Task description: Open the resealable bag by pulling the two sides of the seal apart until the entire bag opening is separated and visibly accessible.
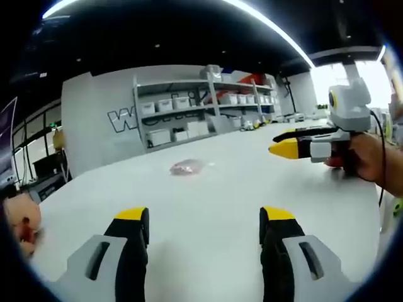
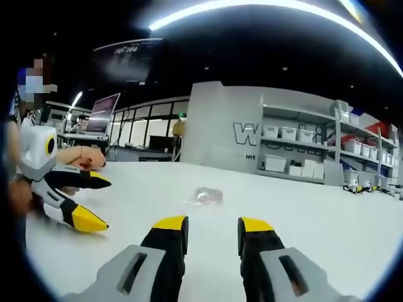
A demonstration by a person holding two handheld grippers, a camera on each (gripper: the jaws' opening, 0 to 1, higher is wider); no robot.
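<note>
In the left gripper view, the left hand-held gripper (image 1: 204, 217) hovers over the white counter (image 1: 227, 195) with its yellow-tipped jaws spread wide and nothing between them. Ahead of those jaws, well apart from them and a little to the left of their centre line, the resealable bag (image 1: 187, 167) lies flat on the counter; it is small, clear, with something pinkish inside, and whether its seal is closed is too small to tell. To the right of that view, the right hand-held gripper (image 1: 291, 143) comes in sideways, held by a hand (image 1: 368, 158), its yellow tips close to one another.

In the right gripper view, the right hand-held gripper (image 2: 213, 225) shows its own jaws at a narrow gap, empty, above the counter (image 2: 315, 214). The resealable bag (image 2: 208, 196) lies just beyond the tips, nearly straight ahead. The left hand-held gripper (image 2: 91, 201) enters from the left, jaws splayed wide. Behind the counter stands a shelf (image 2: 315, 154) with white bins against a grey wall.
</note>
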